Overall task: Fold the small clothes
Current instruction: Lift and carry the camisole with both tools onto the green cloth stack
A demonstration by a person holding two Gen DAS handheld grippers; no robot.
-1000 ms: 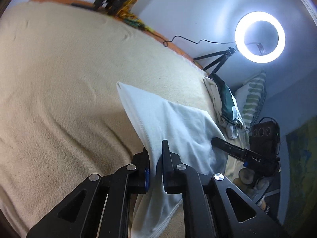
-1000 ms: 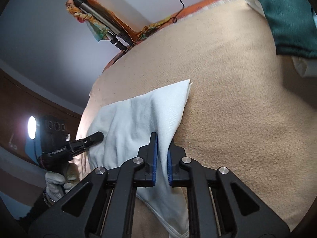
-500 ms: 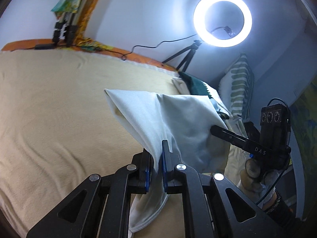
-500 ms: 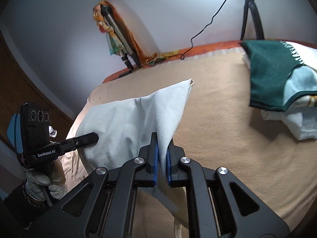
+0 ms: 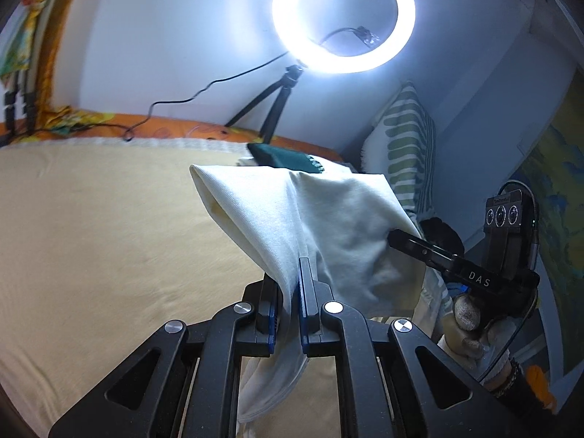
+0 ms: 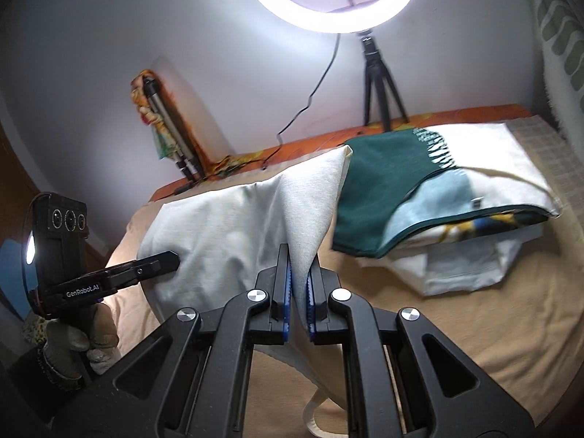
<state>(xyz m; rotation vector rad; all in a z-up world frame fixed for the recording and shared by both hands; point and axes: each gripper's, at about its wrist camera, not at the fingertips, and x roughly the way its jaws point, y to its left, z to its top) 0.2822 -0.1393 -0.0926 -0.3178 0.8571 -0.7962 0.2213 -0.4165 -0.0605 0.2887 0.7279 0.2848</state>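
Observation:
A small white garment (image 5: 328, 219) hangs in the air over the beige bed, stretched between both grippers. My left gripper (image 5: 290, 284) is shut on one edge of it, the cloth pinched between its blue pads. My right gripper (image 6: 298, 284) is shut on the opposite edge of the white garment (image 6: 237, 233). The far corner sticks up in a point and the loose hem dangles below the jaws. In the left wrist view the right gripper (image 5: 396, 237) pokes into the cloth from the right; the right wrist view has the left gripper (image 6: 173, 257) at the left.
A pile of folded clothes, with a dark green one (image 6: 383, 186) on top, lies at the right of the beige blanket (image 5: 109, 237). A ring light on a tripod (image 6: 376, 73) stands at the bed's far edge. A striped pillow (image 5: 405, 146) leans on the wall.
Both grippers have risen with the garment, lifting it off the blanket. The views have tilted up, bringing the ring light, wall and clothes pile into sight.

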